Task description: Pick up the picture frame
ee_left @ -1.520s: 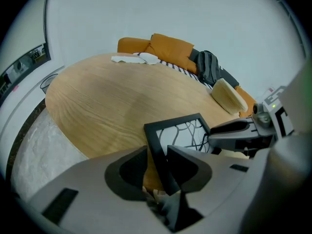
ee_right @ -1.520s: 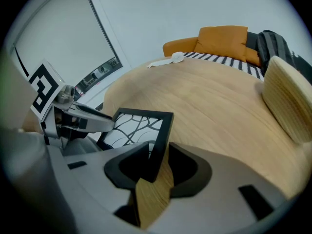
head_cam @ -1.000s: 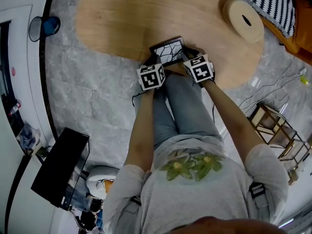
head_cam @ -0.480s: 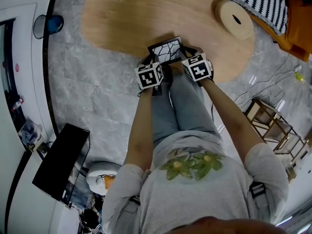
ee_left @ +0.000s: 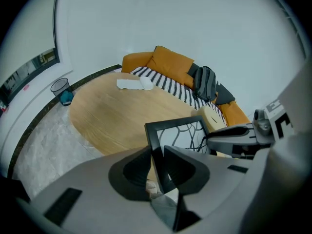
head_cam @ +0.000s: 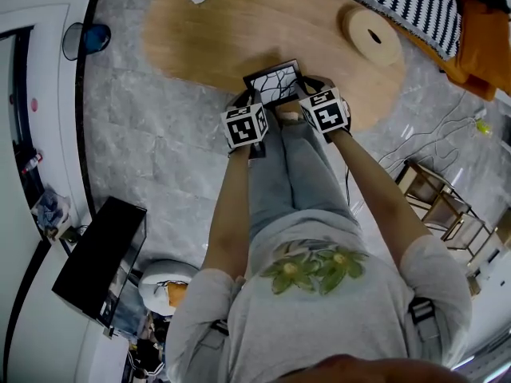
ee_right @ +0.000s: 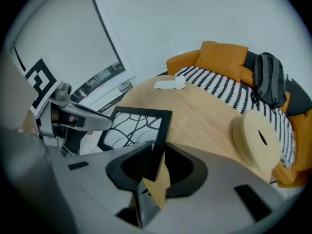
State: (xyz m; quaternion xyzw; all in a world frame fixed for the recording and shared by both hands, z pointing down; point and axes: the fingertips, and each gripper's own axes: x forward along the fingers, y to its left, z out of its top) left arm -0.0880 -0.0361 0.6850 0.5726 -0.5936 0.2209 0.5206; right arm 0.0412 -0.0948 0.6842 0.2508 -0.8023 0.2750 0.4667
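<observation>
No legible text, label or number anywhere (marker squares (head_cam: 246,124) wordless)

Picture frame (head_cam: 274,82): one. Tongs: two, left tongs (ee_left: 155,156), right tongs (ee_right: 158,154). Table (head_cam: 215,38), bin (head_cam: 80,40), backpack (ee_left: 204,84): one each.

place: home living room | evidence: orange sofa (ee_left: 168,65), striped throw (ee_left: 168,87), oval wooden table (head_cam: 215,38), marble floor (head_cam: 152,142)
</observation>
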